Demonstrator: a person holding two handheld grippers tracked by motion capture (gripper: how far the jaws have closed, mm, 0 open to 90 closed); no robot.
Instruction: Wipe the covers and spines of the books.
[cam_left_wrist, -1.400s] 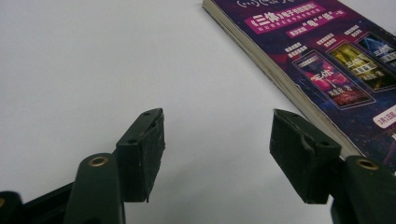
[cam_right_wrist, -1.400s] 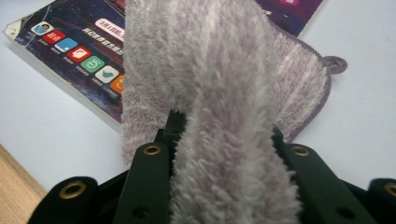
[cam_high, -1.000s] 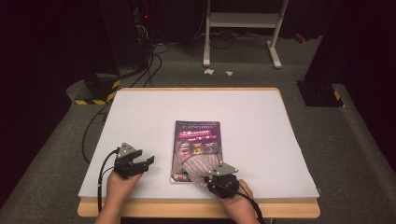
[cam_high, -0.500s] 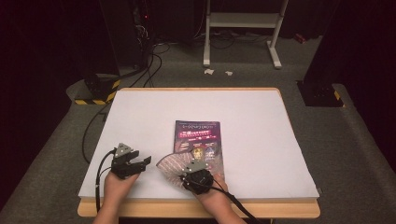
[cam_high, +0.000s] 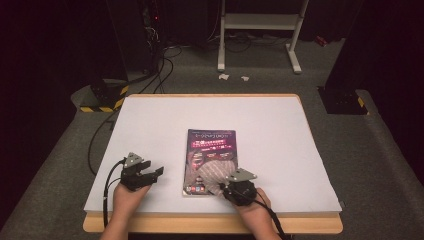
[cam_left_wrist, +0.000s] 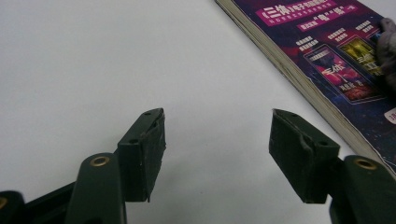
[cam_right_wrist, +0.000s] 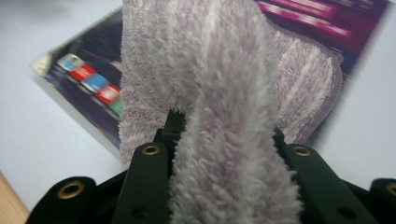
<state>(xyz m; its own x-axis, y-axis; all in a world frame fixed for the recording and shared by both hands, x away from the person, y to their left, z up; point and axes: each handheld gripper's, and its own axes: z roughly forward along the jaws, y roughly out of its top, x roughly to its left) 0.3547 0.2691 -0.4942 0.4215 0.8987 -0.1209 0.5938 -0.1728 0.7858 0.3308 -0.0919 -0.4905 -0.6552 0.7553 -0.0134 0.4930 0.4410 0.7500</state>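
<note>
White paper covers the table (cam_high: 150, 125), with a purple-covered book (cam_high: 210, 145) lying closed at lower centre. At lower right, the right gripper (cam_high: 235, 189) pinches a fuzzy cloth (cam_high: 215, 170) draped across the cover, probably to wipe it. At lower left, the left gripper (cam_high: 145, 175) rests agape, holding nothing.

— What do I have beyond the bench (cam_high: 150, 125)?

— I see grey carpet (cam_high: 390, 165), a white metal stand (cam_high: 260, 30) at the far side, and two paper scraps (cam_high: 232, 77) before its feet. Black cables (cam_high: 157, 65) run down at far left, past a yellow-and-black striped block (cam_high: 105, 100) beside the bench's corner.
</note>
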